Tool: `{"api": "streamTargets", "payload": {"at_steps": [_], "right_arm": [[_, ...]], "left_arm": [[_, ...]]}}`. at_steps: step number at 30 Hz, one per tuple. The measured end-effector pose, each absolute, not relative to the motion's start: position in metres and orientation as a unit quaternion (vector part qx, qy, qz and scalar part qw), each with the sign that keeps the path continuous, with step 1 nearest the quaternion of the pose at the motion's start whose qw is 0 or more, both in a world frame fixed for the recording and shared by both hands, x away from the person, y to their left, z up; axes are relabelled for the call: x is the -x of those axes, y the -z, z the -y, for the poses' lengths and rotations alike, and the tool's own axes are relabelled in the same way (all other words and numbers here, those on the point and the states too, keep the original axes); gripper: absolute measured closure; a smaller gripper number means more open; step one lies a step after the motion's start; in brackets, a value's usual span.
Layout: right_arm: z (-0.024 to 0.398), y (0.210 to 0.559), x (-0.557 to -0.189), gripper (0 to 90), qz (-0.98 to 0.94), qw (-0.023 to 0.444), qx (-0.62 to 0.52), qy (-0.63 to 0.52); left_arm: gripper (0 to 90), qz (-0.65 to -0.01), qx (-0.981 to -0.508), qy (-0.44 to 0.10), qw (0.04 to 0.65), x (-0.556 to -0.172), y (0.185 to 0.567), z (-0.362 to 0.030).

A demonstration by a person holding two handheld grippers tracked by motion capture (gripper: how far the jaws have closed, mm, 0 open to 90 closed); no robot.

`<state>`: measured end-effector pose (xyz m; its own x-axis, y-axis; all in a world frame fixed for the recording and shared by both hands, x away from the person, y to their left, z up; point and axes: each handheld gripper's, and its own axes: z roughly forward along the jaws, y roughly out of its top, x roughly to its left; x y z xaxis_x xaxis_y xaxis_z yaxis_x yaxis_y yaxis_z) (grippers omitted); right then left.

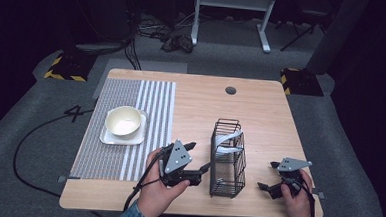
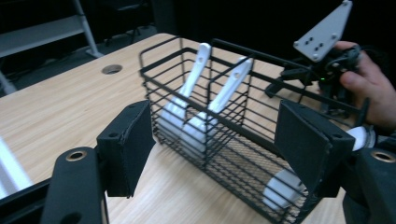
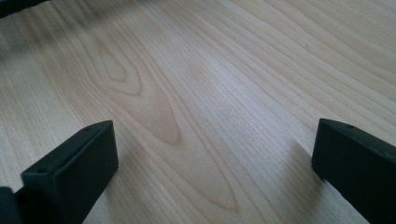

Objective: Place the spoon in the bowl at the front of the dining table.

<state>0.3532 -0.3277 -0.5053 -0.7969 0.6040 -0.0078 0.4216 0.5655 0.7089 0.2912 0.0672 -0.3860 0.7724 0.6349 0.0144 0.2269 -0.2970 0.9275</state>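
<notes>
Left gripper [image 2: 212, 154]: jaws apart, nothing between the pads; held low at the near table edge, just left of the basket, pointing at it.
Basket [image 1: 228, 158]: black wire, upright on the table [image 1: 261, 107], between the two grippers; long axis runs away from the person.
Key relation: basket lies straight ahead of the left gripper, whose open jaws frame its near long side in the left gripper view; a judged approach is forward along that line.
Spoons [image 2: 205, 100]: two white ones lean in the far compartment, handles up and tilted; a third white piece [image 2: 282, 189] lies in the near compartment.
Nearer hand: left, just beside the basket; right stands well apart.
Right gripper [image 1: 272, 177]: jaws apart and empty, low over bare table right of the basket.
Bowl [image 1: 124, 120]: cream, on a white plate [image 1: 110, 136] on the striped mat [image 1: 156, 106], far left, apart from the work.
Hard to make out: wire mesh breaks up the spoon bowls; shape of the near white piece cannot be told; its lower edge is cut off.
</notes>
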Motion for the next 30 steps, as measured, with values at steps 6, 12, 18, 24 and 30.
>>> {"api": "streamTargets", "payload": {"at_steps": [6,12,18,24,30], "right_arm": [[0.328,0.505,-0.353,0.4,-0.876,0.126,-0.293,-0.363],[0.328,0.505,-0.353,0.4,-0.876,0.126,-0.293,-0.363],[0.328,0.505,-0.353,0.4,-0.876,0.127,-0.292,-0.363],[0.328,0.505,-0.353,0.4,-0.876,0.127,-0.292,-0.363],[0.328,0.505,-0.353,0.4,-0.875,0.126,-0.292,-0.364]], "left_arm": [[28.8,-0.255,-0.789,-0.176,0.531,-0.286,0.390,-0.050],[30.8,-0.243,-0.791,-0.167,0.536,-0.282,0.391,-0.042],[31.0,-0.241,-0.787,-0.166,0.544,-0.280,0.391,-0.040],[31.0,-0.235,-0.778,-0.167,0.558,-0.275,0.385,-0.041],[38.0,-0.216,-0.787,-0.147,0.558,-0.267,0.383,-0.036]]}}
